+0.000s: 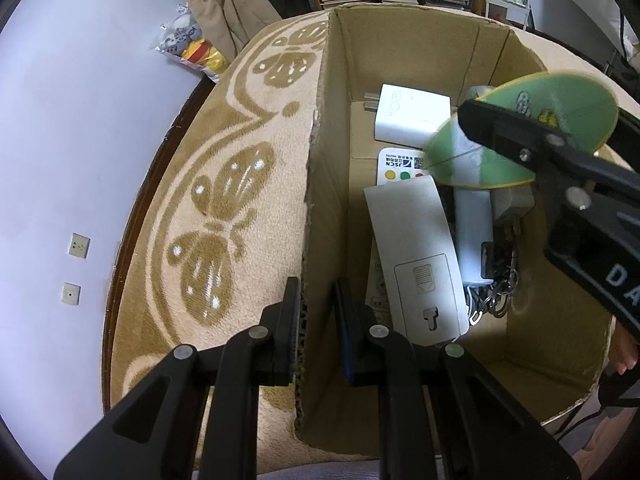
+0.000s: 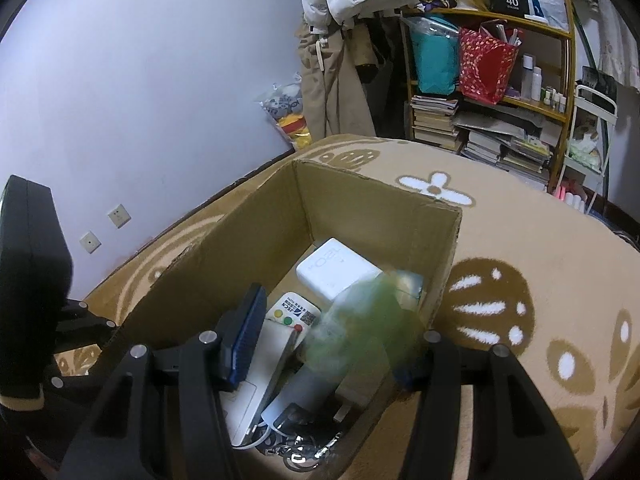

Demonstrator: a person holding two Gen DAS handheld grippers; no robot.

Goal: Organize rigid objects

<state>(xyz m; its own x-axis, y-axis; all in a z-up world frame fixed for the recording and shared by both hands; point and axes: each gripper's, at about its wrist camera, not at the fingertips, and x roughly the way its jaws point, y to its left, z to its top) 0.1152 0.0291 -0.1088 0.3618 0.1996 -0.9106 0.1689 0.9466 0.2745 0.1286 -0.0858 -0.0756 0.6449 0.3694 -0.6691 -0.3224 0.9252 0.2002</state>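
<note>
Left gripper (image 1: 316,312) fingers pinched the cardboard box (image 1: 320,184) wall.
Right gripper (image 2: 324,344) stood open, green fan (image 1: 560,108) blurred between (remote (image 1: 400,164) read "JSCN", charger (image 1: 412,116) "120W").

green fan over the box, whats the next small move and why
Probably pull the right tool up and back. Its fingers stand apart with the green fan blurred between them above the cardboard box, whose wall the left tool straddles.

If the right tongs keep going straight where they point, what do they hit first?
Probably the clutter inside the cardboard box: the right tongs aim down at the white charger and remote, past a blurred green object. Depth unclear.
</note>
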